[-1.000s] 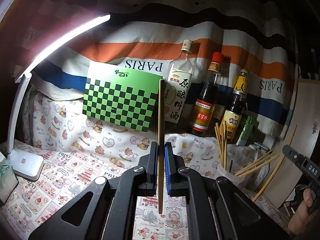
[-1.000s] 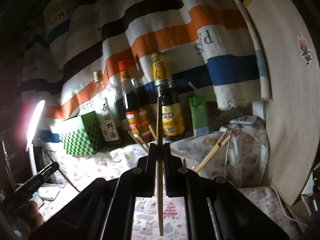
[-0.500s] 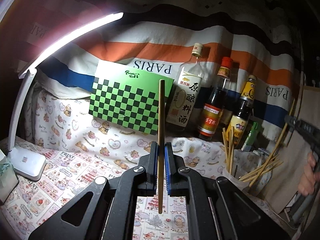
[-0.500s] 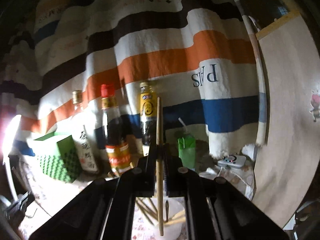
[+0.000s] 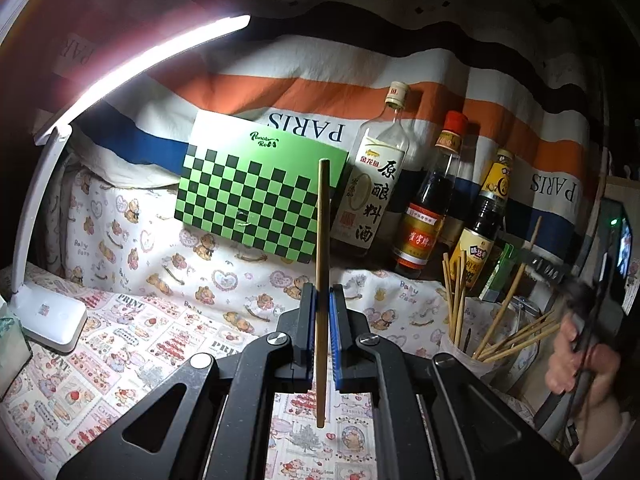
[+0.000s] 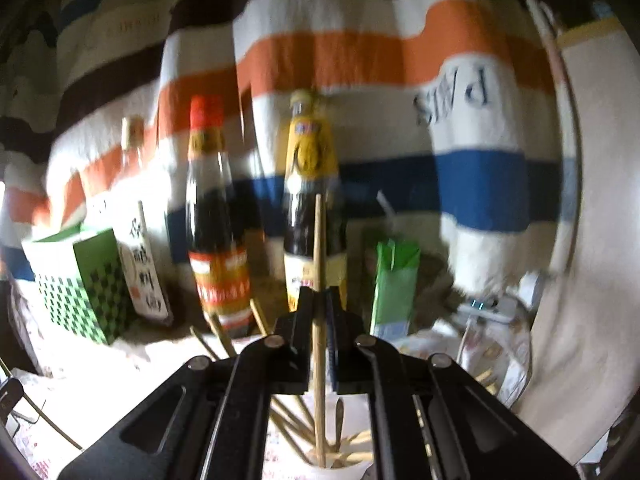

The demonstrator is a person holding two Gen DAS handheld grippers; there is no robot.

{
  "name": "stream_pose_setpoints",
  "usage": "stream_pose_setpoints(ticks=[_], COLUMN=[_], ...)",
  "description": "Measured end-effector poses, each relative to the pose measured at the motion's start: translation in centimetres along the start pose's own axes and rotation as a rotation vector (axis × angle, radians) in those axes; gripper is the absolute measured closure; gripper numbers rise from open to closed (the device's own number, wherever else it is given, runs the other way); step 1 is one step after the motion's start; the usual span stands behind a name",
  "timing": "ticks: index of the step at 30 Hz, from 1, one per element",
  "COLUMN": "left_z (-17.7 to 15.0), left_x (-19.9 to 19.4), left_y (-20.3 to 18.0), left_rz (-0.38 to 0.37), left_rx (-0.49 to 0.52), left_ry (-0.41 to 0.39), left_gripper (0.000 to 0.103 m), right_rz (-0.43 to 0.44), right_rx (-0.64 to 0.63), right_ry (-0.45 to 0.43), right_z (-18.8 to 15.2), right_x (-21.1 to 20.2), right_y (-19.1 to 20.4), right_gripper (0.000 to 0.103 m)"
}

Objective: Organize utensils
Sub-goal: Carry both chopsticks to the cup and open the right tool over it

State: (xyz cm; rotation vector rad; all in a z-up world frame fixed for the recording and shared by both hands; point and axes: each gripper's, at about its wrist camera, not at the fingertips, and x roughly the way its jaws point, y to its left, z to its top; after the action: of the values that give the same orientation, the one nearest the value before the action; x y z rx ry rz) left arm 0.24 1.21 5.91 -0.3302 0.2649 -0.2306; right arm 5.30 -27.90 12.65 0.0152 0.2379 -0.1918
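Note:
My left gripper point(image 5: 321, 304) is shut on a wooden chopstick point(image 5: 322, 264) held upright above the patterned cloth. To its right stands a white cup point(image 5: 464, 354) with several chopsticks in it. My right gripper point(image 6: 319, 304) is shut on another chopstick point(image 6: 318, 248), held upright, with its lower end inside the mouth of the white cup point(image 6: 340, 470) right below the fingers. In the left wrist view the right gripper point(image 5: 538, 268) shows at the far right, above the cup, with the hand under it.
Three sauce bottles point(image 5: 424, 196) and a green checkered box point(image 5: 256, 204) stand along the striped cloth at the back. A small green carton point(image 6: 394, 280) stands by the bottles. A white desk lamp point(image 5: 48, 312) stands at the left. A board leans at the right point(image 6: 580, 240).
My right gripper has moved down and forward over the white cup, and its chopstick's lower end now sits in the cup. My left gripper has shifted slightly, still holding its chopstick.

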Motion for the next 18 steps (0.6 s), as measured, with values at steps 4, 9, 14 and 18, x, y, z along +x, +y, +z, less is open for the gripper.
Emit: stream_pose_setpoints(ticks=[4,9,14,18], left_z=[0.0,0.1,-0.1,-0.3], left_x=[0.1,0.2,0.2,0.3], left_y=[0.1,0.2,-0.2,-0.4], left_rz=[-0.006,-0.024,-0.027,-0.021], left_rx=[-0.006,-0.011,0.006,0.018], left_ry=[0.005,0.017,0.019,0.019], left_gripper=[0.098,0.098,0.098,0.098], right_rz=[0.000,-0.031,-0.038,-0.055], right_rx=[0.004,-0.038,-0.043,-0.058], right_ry=[0.076,0.100,0.116,0.112], right_z=[-1.3,-2.7,-2.9,-2.5], right_x=[1.5,2.3,2.3,1.8], right_y=[-0.1,-0.1,-0.7,-1.3], right_gripper=[0.097,0.097,0.097,0.090])
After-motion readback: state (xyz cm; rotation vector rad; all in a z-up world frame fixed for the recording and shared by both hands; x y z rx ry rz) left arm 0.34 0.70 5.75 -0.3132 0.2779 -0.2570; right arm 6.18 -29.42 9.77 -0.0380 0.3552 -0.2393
